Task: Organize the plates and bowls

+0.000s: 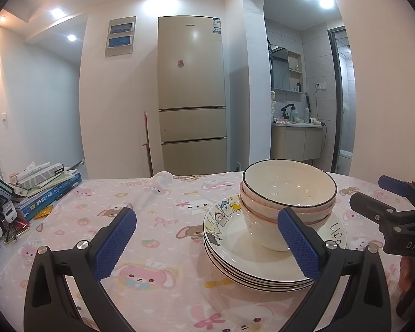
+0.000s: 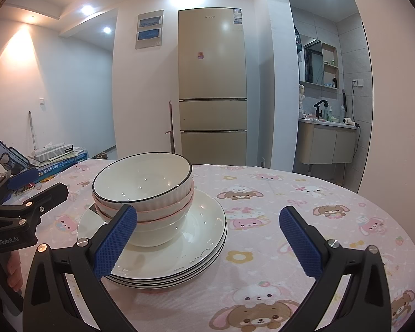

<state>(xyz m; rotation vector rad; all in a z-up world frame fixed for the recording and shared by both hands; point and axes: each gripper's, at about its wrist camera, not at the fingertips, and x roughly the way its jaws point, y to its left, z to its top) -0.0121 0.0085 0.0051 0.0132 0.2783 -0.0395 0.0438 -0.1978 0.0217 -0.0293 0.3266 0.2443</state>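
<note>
A stack of cream bowls [image 1: 287,193] with dark and pink rims sits nested on a stack of white plates [image 1: 235,251] on the pink cartoon tablecloth [image 1: 157,215]. The top plate has cartoon figures on its rim. My left gripper [image 1: 207,238] is open and empty, just left of and in front of the stack. In the right wrist view the bowls [image 2: 142,185] and plates [image 2: 202,235] lie at the left. My right gripper [image 2: 209,238] is open and empty, to the right of the stack. Each gripper shows at the edge of the other's view.
Books and boxes [image 1: 44,185] are piled at the table's left edge with small clutter [image 1: 5,221]. A beige fridge [image 1: 192,94] stands behind the table. A bathroom vanity [image 1: 296,138] shows through the arch. The table's round edge [image 2: 387,202] curves at right.
</note>
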